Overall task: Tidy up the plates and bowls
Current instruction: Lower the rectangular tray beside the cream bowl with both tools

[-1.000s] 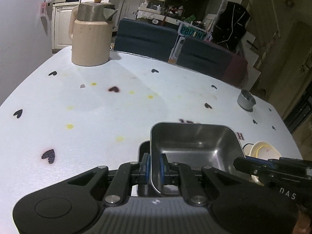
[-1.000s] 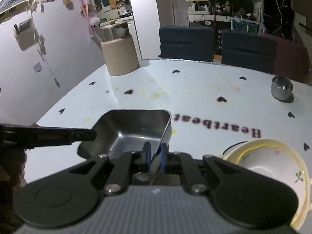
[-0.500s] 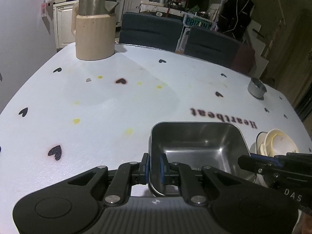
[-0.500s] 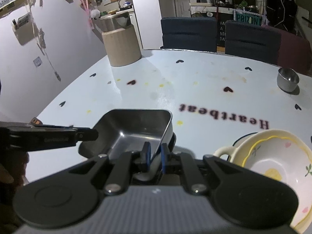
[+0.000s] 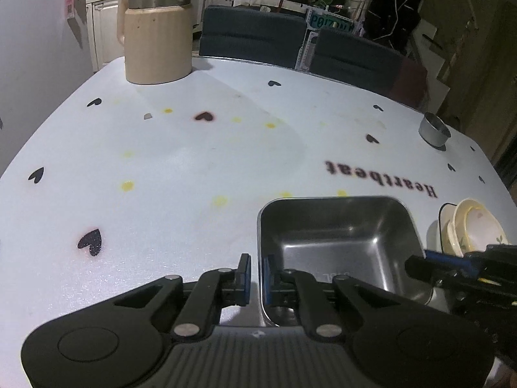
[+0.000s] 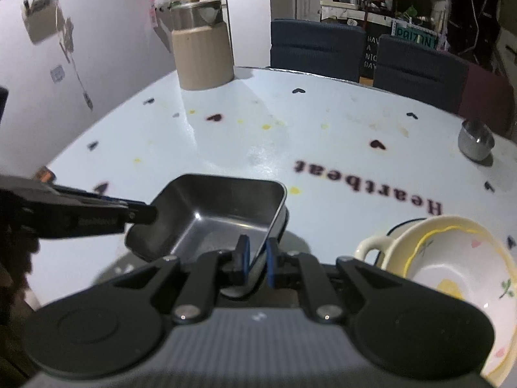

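Left gripper [image 5: 257, 279] clamped on the left wall of a rectangular stainless-steel tray [image 5: 339, 236], right gripper [image 6: 257, 263] pinched on its opposite wall. Tray between both grippers, low over the white heart-printed counter [image 5: 194, 168], touching or not: cannot tell. Cream flower-painted ceramic bowl [image 6: 452, 258] just beside the right gripper.

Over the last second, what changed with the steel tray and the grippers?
The square stainless steel tray, with both grippers on it, has come nearer the cream ceramic bowl at its right. Nothing taken or released: the left gripper stays clamped on the tray's left rim and the right gripper on its right rim. The beige kettle and small steel cup stay put.
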{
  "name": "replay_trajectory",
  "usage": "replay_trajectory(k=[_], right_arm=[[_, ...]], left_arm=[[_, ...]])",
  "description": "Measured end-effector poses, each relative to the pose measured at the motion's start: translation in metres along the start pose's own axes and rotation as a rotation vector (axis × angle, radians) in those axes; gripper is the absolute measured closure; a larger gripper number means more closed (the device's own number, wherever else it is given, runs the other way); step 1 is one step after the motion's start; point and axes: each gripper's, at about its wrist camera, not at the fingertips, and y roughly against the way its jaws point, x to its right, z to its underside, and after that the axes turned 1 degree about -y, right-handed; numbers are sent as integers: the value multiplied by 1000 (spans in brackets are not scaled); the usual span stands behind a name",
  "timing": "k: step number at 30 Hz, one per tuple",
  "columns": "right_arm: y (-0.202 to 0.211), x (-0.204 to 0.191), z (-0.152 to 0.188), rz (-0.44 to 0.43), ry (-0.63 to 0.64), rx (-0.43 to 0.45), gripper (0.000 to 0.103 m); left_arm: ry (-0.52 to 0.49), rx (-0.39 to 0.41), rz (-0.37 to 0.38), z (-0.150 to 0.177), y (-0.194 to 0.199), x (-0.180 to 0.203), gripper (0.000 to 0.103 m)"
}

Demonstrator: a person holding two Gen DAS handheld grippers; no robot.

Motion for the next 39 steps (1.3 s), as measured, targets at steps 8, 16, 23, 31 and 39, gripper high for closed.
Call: replay_trajectory(k=[8,16,23,31,39], right_arm=[[-5,3,0,2,-29,-49,91],[-18,24,5,-54,-188,-122,89],[-23,37,8,-123,-304,-142,91],[-26,39,12,-141,-346,-126,94],[-27,43,12,-144,-360,-93,94]], left_arm=[[-22,0,-11,0,-1,2,90],[-31,4,-13,0,-1,3,89],[-29,4,-11,-1,-2,2,89],[-19,7,-17,-6,-4,-1,89],[-22,9,-21,-8,-6,-2,89]])
